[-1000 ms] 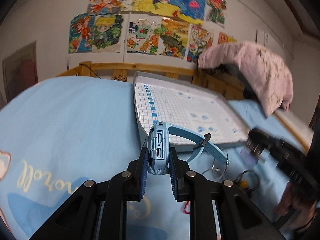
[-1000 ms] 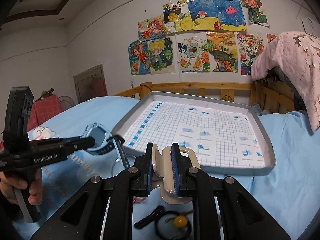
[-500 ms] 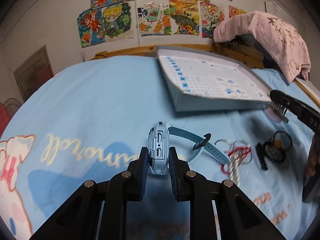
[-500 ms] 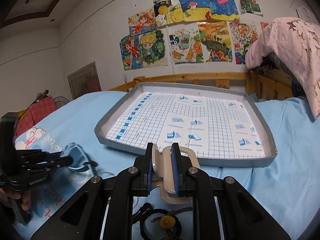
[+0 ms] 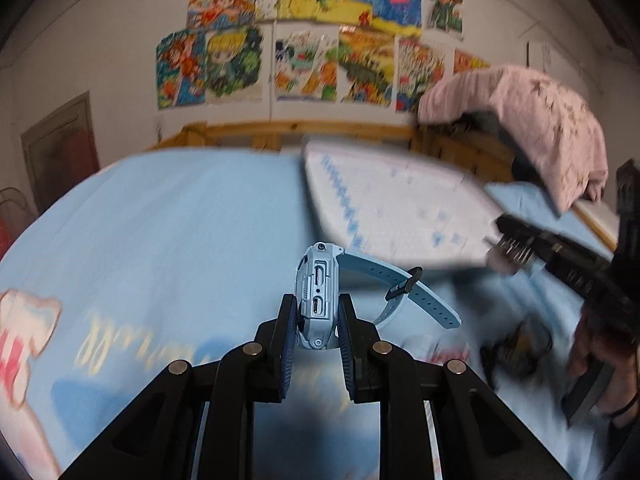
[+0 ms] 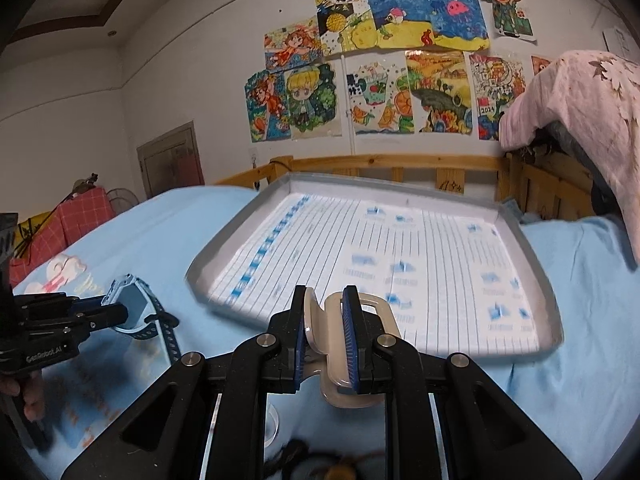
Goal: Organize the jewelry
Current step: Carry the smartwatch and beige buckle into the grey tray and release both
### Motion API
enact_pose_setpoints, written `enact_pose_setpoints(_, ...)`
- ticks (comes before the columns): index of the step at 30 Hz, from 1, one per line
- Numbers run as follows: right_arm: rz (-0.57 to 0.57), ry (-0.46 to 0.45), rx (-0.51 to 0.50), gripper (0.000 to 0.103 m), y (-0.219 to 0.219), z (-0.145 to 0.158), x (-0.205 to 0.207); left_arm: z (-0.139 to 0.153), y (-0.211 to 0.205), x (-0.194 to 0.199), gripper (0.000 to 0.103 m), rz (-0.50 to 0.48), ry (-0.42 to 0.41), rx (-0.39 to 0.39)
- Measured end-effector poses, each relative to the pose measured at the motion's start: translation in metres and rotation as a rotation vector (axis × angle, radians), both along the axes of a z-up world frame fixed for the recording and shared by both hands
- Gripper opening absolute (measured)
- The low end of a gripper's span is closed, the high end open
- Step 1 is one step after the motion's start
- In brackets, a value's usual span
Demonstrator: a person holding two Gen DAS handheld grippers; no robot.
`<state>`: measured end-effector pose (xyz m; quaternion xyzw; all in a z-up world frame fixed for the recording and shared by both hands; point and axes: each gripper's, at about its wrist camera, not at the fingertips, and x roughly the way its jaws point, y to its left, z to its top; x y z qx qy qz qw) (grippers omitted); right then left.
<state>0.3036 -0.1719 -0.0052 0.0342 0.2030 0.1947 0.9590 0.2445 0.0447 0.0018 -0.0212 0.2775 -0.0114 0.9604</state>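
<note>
Presently, each tool carries one item toward the tray.
Watch: the light-blue watch [image 5: 318, 300] is clamped by its case between the pads of the left gripper [image 5: 318, 338], edge-on, strap hanging free to the right; gripping the rigid case, I judge, keeps it from swinging.
Clip: the beige hair clip [image 6: 352, 344] is pinched in the right gripper [image 6: 326, 342], jaws drawn close on its flat body, just short of the tray's near edge.
Tray: the grey tray [image 6: 540, 276] with grid-lined paper sits on the blue bedsheet [image 6: 580, 320] towards the headboard side; nothing is visible in it, so sorting looks barely begun.
Leftovers: a dark hair tie [image 5: 516, 344], blurred, lies on the sheet near the right-hand edge.
</note>
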Motion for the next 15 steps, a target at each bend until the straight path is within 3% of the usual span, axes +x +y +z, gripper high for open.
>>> enact_pose_setpoints(5,-0.034,-0.002,0.024,0.015,-0.002,0.009,0.033,0.01,-0.016,0.044,0.019,-0.017,-0.042,-0.036)
enact_pose_setpoints(9,-0.047,0.041,0.044,0.015,-0.002,0.005,0.061,0.004,-0.023,0.078,0.019,-0.016,0.002,-0.062)
enact_pose_setpoints(15,-0.056,0.126,0.063,0.015,-0.001,-0.017,0.082,-0.016,-0.026,0.098,0.019,-0.005,0.084,-0.059)
